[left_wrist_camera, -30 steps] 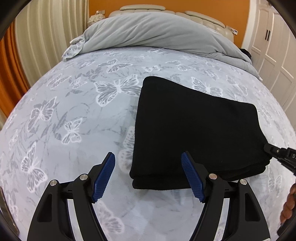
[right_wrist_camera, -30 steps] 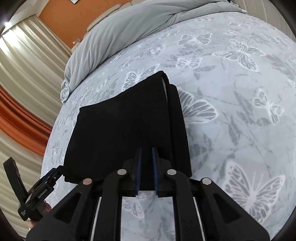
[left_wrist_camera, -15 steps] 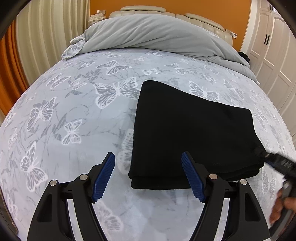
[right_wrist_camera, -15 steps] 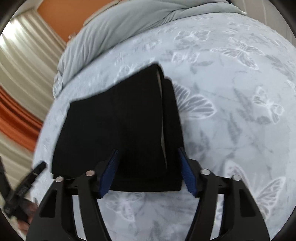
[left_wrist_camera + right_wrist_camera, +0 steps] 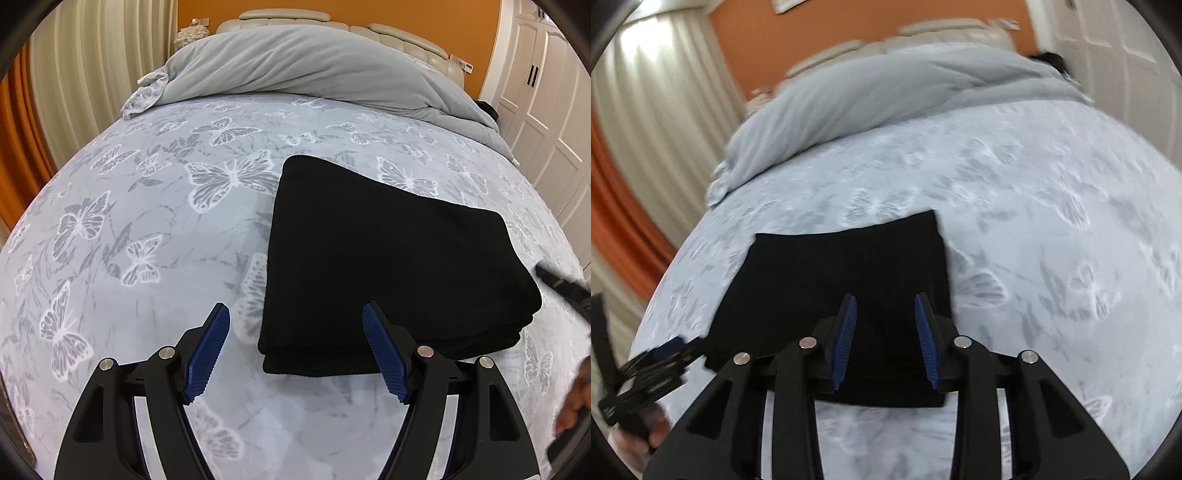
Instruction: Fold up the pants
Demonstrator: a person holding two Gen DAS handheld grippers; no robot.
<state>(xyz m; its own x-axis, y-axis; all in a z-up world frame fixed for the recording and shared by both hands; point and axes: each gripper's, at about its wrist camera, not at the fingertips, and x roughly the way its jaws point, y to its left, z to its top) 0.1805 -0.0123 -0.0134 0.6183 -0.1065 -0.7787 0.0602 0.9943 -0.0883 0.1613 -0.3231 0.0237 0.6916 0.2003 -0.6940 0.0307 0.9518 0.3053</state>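
Note:
The black pants (image 5: 388, 258) lie folded into a thick flat rectangle on the butterfly-print bed cover (image 5: 147, 221). My left gripper (image 5: 295, 314) is open and empty, just above the stack's near left corner. The pants also show in the right wrist view (image 5: 831, 288). My right gripper (image 5: 884, 301) is open and empty, lifted above the stack's near edge, touching nothing. The right gripper's tip shows blurred at the right edge of the left wrist view (image 5: 561, 284). The left gripper shows at the lower left of the right wrist view (image 5: 653, 362).
A rumpled grey duvet (image 5: 314, 66) lies across the head of the bed, before a cream headboard (image 5: 332, 22) and an orange wall. Curtains (image 5: 74, 74) hang on the left. White wardrobe doors (image 5: 546, 110) stand on the right.
My right gripper opened, let go of the pants' edge, and has drawn back and up, turning to face the bed head. My left gripper stayed open and rose slightly.

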